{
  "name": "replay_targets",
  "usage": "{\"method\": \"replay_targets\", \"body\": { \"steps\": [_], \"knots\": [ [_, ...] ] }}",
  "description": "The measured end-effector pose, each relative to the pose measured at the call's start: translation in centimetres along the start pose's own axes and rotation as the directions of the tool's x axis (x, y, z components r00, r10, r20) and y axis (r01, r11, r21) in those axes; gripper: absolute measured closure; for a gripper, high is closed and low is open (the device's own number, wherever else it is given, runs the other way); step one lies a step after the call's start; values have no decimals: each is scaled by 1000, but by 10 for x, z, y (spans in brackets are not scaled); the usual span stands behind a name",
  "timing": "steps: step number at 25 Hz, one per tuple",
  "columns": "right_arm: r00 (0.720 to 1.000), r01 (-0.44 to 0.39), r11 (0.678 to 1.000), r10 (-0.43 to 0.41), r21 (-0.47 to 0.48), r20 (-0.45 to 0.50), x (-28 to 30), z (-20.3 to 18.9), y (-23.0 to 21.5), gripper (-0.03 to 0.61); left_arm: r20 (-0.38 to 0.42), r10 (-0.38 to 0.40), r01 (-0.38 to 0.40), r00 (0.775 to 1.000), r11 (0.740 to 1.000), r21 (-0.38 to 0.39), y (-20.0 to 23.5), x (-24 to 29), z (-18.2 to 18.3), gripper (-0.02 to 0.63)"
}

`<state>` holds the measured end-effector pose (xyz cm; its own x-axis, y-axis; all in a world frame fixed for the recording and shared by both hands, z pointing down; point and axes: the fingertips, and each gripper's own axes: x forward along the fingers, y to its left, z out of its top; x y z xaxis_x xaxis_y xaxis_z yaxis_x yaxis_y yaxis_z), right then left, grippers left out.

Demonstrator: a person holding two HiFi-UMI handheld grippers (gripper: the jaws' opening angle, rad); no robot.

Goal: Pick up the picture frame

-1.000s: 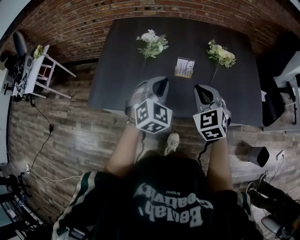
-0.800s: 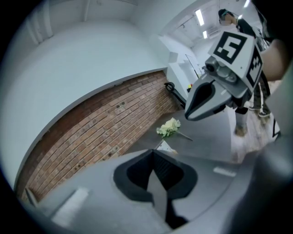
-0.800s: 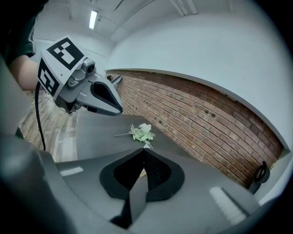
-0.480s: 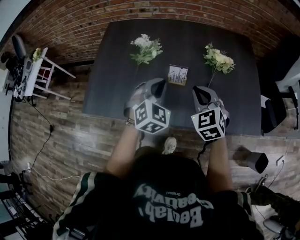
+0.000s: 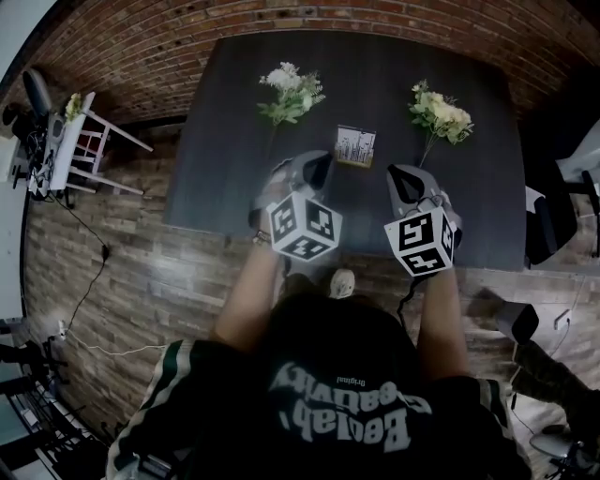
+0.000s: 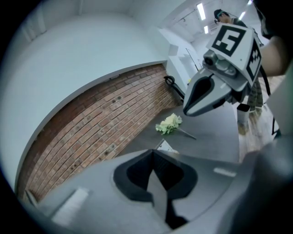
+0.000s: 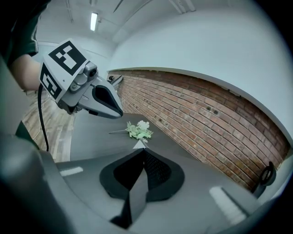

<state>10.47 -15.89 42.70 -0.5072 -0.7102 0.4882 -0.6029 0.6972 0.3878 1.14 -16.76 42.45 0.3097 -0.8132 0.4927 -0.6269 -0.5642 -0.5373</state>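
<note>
The small picture frame (image 5: 355, 147) stands on the dark table (image 5: 225, 141), between the two bunches of flowers. My left gripper (image 5: 320, 167) hovers just short of it on the near left, jaws shut and empty. On the near right my right gripper (image 5: 404, 177) is shut and empty too. In the left gripper view only an edge of the frame (image 6: 165, 146) shows past the closed left gripper (image 6: 153, 154), with the right gripper (image 6: 201, 97) ahead. In the right gripper view one corner of the frame (image 7: 139, 145) peeks over the closed right gripper (image 7: 144, 153).
A bunch of white flowers (image 5: 291, 92) lies at the table's back left, and a yellowish bunch (image 5: 439, 111) at the back right. A brick wall (image 5: 281, 19) runs behind the table. A white stand (image 5: 80, 141) is off to the left, and chairs (image 5: 548, 220) to the right.
Both grippers have moved forward over the table's near edge and now sit closer to the picture frame. Their jaws have stayed shut.
</note>
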Motion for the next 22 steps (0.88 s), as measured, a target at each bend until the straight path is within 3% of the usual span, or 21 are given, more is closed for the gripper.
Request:
{"method": "replay_targets", "body": {
  "steps": [12,22],
  "knots": [
    [1000,-18,1000,18,9,-3,20,-3,3,572,-33,-14,14,999,1000,-12,7,13,-19,612],
    [996,1,998,5,65,-89,52,-11,-3,572,-40,-105,104,994,994,-37,19,44,-46,612]
  ]
}}
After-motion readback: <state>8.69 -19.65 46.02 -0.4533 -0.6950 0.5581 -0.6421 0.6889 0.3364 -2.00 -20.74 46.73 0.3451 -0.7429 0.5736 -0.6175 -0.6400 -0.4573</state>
